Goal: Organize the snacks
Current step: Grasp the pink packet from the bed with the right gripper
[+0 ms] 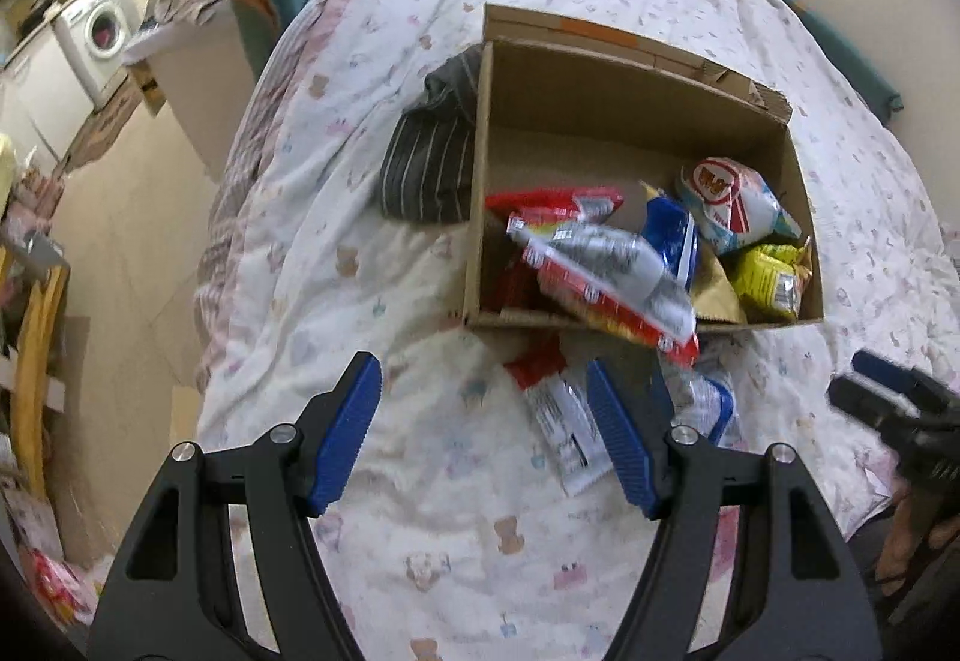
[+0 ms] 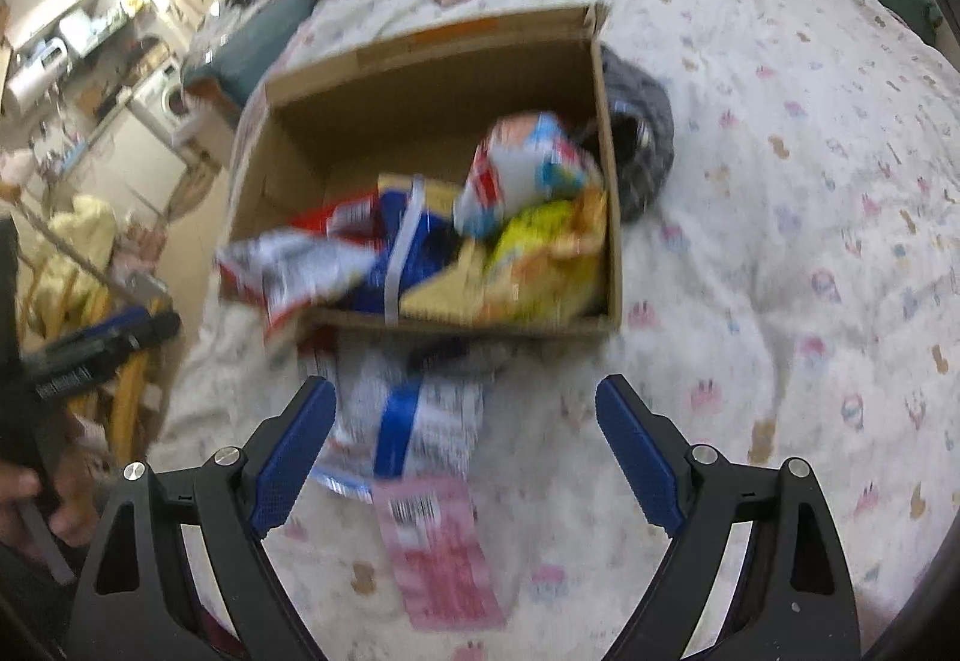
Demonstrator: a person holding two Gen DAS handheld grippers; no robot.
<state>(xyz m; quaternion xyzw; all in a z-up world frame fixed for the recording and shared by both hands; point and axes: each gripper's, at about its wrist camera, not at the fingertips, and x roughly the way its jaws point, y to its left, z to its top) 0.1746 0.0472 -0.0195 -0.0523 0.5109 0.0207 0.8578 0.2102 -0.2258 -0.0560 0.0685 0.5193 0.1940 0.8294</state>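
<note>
Bedroom, patterned quilt (image 1: 420, 541). Cardboard box (image 1: 636, 109) on it holds snack packets; a red-silver packet (image 1: 606, 280) hangs over its near wall, a pink packet (image 2: 441, 553) lies just in front. Left gripper (image 1: 483, 433) and right gripper (image 2: 465, 457) both spread, empty, near that wall.

An open cardboard box (image 1: 636, 103) on the bed holds jumbled snack packets (image 1: 744, 235), one red-and-silver packet (image 1: 606, 277) hanging over its near wall, more packets (image 2: 414, 409) lying outside before it.
</note>
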